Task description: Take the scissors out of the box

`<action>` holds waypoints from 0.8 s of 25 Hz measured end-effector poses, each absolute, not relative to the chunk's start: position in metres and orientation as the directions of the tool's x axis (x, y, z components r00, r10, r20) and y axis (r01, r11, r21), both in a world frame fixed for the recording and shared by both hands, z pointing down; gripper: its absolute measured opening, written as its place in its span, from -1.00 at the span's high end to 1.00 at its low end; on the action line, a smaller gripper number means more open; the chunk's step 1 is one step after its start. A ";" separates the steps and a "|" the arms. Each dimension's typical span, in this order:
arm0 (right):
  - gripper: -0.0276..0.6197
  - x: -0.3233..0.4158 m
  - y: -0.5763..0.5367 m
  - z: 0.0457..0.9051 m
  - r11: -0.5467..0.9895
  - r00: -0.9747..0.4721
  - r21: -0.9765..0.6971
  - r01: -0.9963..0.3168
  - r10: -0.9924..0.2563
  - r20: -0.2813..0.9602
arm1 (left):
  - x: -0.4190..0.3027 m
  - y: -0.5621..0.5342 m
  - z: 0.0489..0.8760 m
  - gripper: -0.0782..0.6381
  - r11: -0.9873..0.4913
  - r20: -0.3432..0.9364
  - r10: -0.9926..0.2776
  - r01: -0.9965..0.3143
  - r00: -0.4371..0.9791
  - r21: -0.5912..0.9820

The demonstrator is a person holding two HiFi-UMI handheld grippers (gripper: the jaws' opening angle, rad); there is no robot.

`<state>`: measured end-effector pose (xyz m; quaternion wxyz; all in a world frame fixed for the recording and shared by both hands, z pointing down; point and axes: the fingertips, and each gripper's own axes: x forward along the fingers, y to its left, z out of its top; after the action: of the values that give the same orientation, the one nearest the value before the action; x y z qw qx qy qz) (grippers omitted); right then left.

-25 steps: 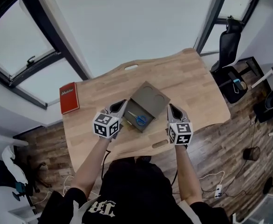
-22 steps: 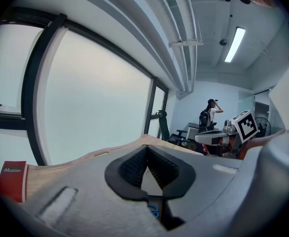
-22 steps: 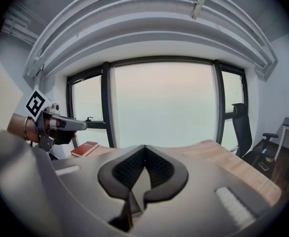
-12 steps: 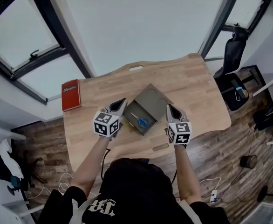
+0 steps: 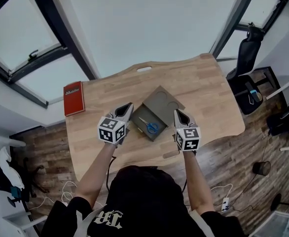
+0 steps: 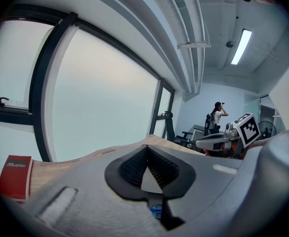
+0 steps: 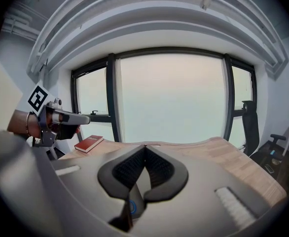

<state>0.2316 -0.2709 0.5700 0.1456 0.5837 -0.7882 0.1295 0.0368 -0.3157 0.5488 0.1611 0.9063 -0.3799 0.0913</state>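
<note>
An open grey-green box [image 5: 137,116] sits mid-table with its lid [image 5: 162,100] folded back. Inside lie scissors [image 5: 149,126] with blue handles. My left gripper [image 5: 127,107] hovers at the box's left side, shut and holding nothing. Just right of the box is my right gripper [image 5: 176,113], also shut and empty. In the left gripper view the left gripper [image 6: 147,149] has its pads meeting, and a blue scissor handle [image 6: 157,210] peeks below them. The right gripper [image 7: 145,147] looks the same in its own view, with the blue handle [image 7: 132,206] under its pads.
A red book [image 5: 73,98] lies at the table's [image 5: 203,88] left edge. A black office chair [image 5: 244,51] stands off the table's right end. Large windows run behind the table. A person [image 6: 216,117] stands far off in the room.
Both grippers have sunk slightly and edged closer to the box's sides, the right one drifting left. Both stay shut. The scissors and box have not moved.
</note>
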 end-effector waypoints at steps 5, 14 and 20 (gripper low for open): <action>0.90 0.226 -0.271 0.587 0.296 -0.283 -0.034 -0.955 -0.865 0.415 | 0.033 -0.315 0.557 0.77 -0.652 0.289 -0.663 -0.722 0.691 0.231; 0.90 0.210 -0.274 0.622 0.345 -0.322 -0.041 -0.938 -0.817 0.478 | 0.027 -0.313 0.578 0.77 -0.646 0.304 -0.655 -0.722 0.691 0.248; 0.90 0.195 -0.272 0.654 0.389 -0.352 -0.046 -0.920 -0.769 0.533 | 0.027 -0.310 0.593 0.77 -0.653 0.309 -0.642 -0.711 0.702 0.261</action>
<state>0.1952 -0.2720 0.6542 0.2193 0.5253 -0.8040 0.1717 0.0272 -0.3096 0.5928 0.1836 0.9041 -0.3741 0.0948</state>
